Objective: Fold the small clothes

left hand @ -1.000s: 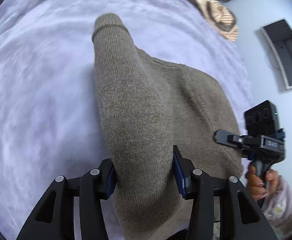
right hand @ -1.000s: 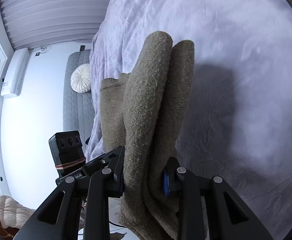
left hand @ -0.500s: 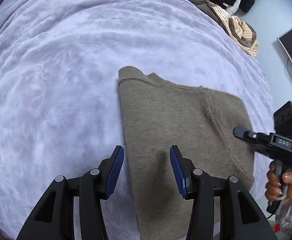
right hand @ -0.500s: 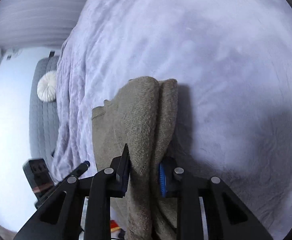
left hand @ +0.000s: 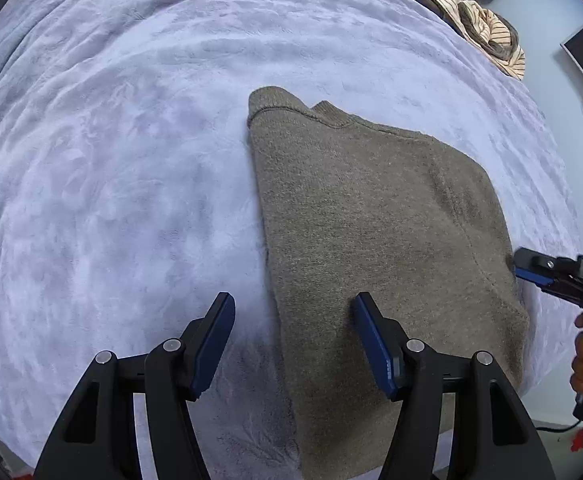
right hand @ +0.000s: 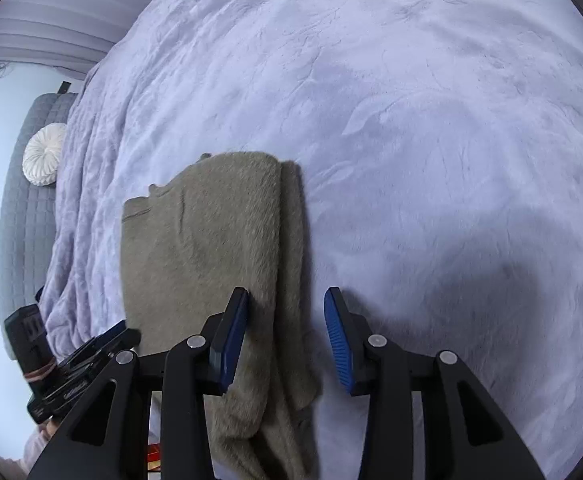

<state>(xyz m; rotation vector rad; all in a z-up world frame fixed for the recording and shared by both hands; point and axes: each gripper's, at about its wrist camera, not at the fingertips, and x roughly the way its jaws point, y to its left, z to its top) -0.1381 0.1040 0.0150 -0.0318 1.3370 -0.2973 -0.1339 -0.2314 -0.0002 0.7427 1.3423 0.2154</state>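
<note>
An olive-brown knit sweater [left hand: 375, 240] lies folded flat on the lilac bedspread [left hand: 111, 184]; it also shows in the right wrist view [right hand: 211, 240]. My left gripper [left hand: 293, 336] is open and empty above the sweater's near left edge. My right gripper [right hand: 285, 328] is open and empty over the sweater's right folded edge, with a doubled layer of knit below it. The right gripper also shows at the right edge of the left wrist view [left hand: 531, 268], beside the sweater's right side. The left gripper shows at the lower left of the right wrist view [right hand: 103, 344].
A heap of striped and dark clothes [left hand: 479, 20] lies at the far right corner of the bed. A grey quilted headboard [right hand: 23, 208] with a white round cushion [right hand: 43, 154] stands at the left. The bed edge runs just under the sweater's near end.
Both grippers let go of the sweater: the left opened first, the right afterwards. The sweater, held up a second ago, now lies flat on the bed, and both grippers have drawn back.
</note>
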